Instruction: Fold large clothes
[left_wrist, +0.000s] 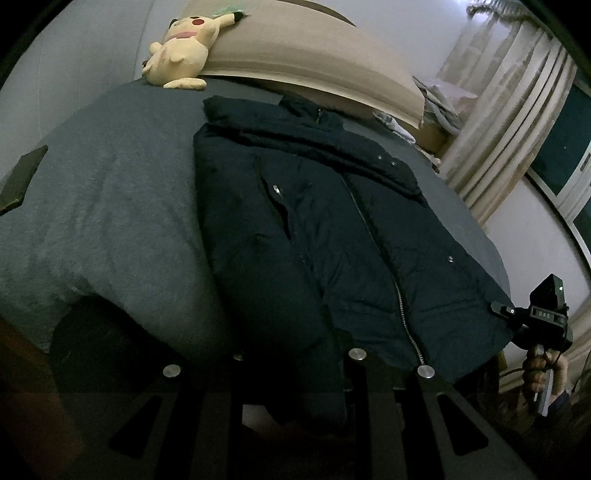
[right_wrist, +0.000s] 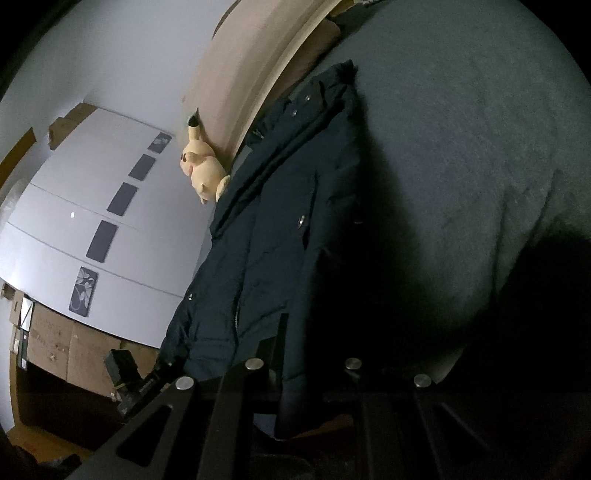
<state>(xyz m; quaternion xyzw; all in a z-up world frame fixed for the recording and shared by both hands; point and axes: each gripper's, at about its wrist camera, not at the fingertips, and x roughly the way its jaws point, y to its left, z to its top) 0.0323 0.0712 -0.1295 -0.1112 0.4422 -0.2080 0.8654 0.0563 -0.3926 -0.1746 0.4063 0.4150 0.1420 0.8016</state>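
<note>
A dark navy padded jacket (left_wrist: 325, 229) lies zipped on the grey bed, collar toward the headboard, with one sleeve folded across its upper chest. My left gripper (left_wrist: 295, 402) is shut on the jacket's hem at the bed's near edge, left of the zipper. My right gripper (left_wrist: 498, 308) touches the hem's right corner in the left wrist view. In the right wrist view the jacket (right_wrist: 273, 236) runs away from my right gripper (right_wrist: 301, 384), whose jaws pinch the hem. The left gripper (right_wrist: 147, 384) shows at the lower left there.
A grey blanket (left_wrist: 110, 221) covers the bed. A yellow plush toy (left_wrist: 183, 48) sits against the beige headboard (left_wrist: 314, 55). Curtains (left_wrist: 509, 110) and a window are at the right. A white wardrobe (right_wrist: 92, 206) and cardboard boxes (right_wrist: 66, 343) stand beyond the bed.
</note>
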